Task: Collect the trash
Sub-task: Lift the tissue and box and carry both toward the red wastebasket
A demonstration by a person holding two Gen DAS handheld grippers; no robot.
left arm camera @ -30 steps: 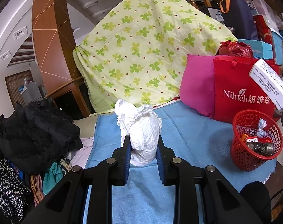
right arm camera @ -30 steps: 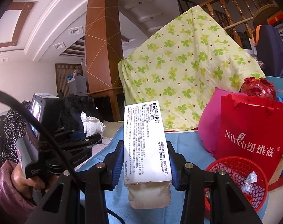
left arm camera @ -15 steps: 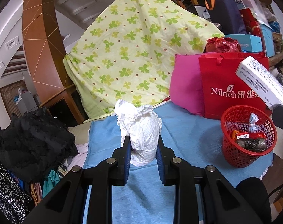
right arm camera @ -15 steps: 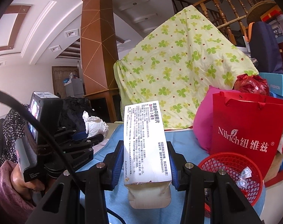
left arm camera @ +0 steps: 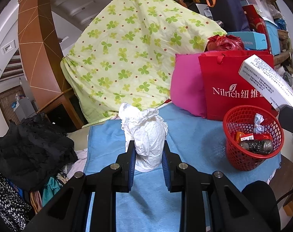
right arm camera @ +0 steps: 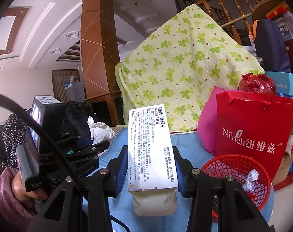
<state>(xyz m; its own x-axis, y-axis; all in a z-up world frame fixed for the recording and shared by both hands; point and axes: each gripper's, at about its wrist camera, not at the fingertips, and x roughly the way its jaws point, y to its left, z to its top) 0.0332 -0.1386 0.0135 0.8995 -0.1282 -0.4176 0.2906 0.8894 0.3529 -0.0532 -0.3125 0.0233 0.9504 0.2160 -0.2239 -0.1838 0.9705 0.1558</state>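
My left gripper [left arm camera: 148, 150] is shut on a crumpled white paper wad [left arm camera: 146, 133], held above the blue cloth [left arm camera: 194, 135]. In the right wrist view my right gripper [right arm camera: 150, 158] is shut on a white medicine box [right arm camera: 149, 145] with printed text, its end flap open toward the camera. The same box [left arm camera: 268, 81] shows at the right edge of the left wrist view, above the red mesh basket [left arm camera: 252, 137]. That basket [right arm camera: 237, 176] holds several wrappers and stands at the cloth's right end. The left gripper with the wad [right arm camera: 100, 131] appears at the left, held by a hand.
A red paper bag [left arm camera: 235, 89] and a pink cushion [left arm camera: 187, 89] stand behind the basket. A green clover-print quilt [left arm camera: 138, 54] rises at the back. Black clothing [left arm camera: 28, 147] is piled at the left. Boxes and bags are stacked at the far right.
The left wrist view has shifted: the basket and red bag moved leftward in frame and then slightly back, and the view rolled a little. Both grips are unchanged.
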